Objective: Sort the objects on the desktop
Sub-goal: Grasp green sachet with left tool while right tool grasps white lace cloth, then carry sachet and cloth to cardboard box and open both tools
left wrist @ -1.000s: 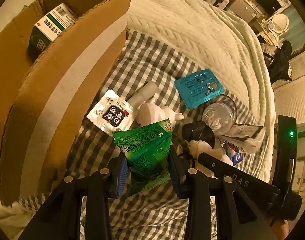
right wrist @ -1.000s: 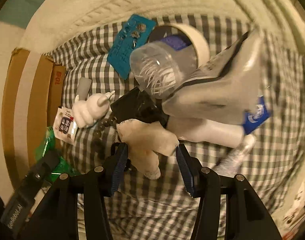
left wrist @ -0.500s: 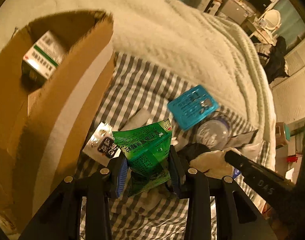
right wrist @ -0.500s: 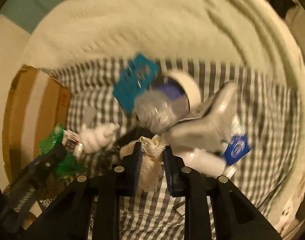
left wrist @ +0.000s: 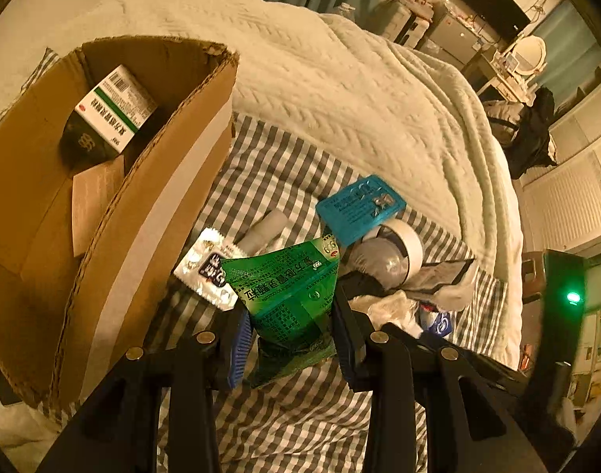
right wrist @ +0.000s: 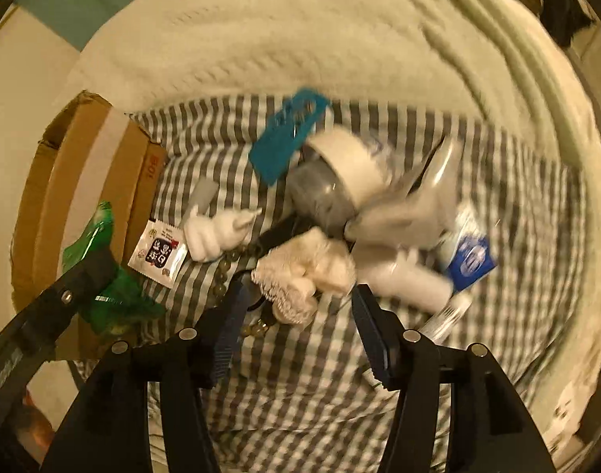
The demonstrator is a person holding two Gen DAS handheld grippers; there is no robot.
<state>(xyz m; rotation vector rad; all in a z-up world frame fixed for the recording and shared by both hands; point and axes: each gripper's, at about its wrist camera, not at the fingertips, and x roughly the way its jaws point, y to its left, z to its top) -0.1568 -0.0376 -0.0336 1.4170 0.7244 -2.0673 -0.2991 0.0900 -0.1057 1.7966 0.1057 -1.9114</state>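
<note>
My left gripper is shut on a green medicine packet and holds it above the checked cloth, beside the open cardboard box. A green and white medicine box lies inside that box. In the right wrist view the same packet shows at the left, next to the box. My right gripper has its jaws opening. A crumpled white cloth lies between and just beyond its fingertips, and the pads stand clear of it.
On the checked cloth lies a heap: blue blister card, tape roll, grey pouch, blue packet, white figurine, sachet, bead string. A cream blanket lies beyond.
Both grippers have risen. The right gripper closed on the white cloth half a second ago and now stands open around it. The left still holds the green packet, and the box's inside shows more.
</note>
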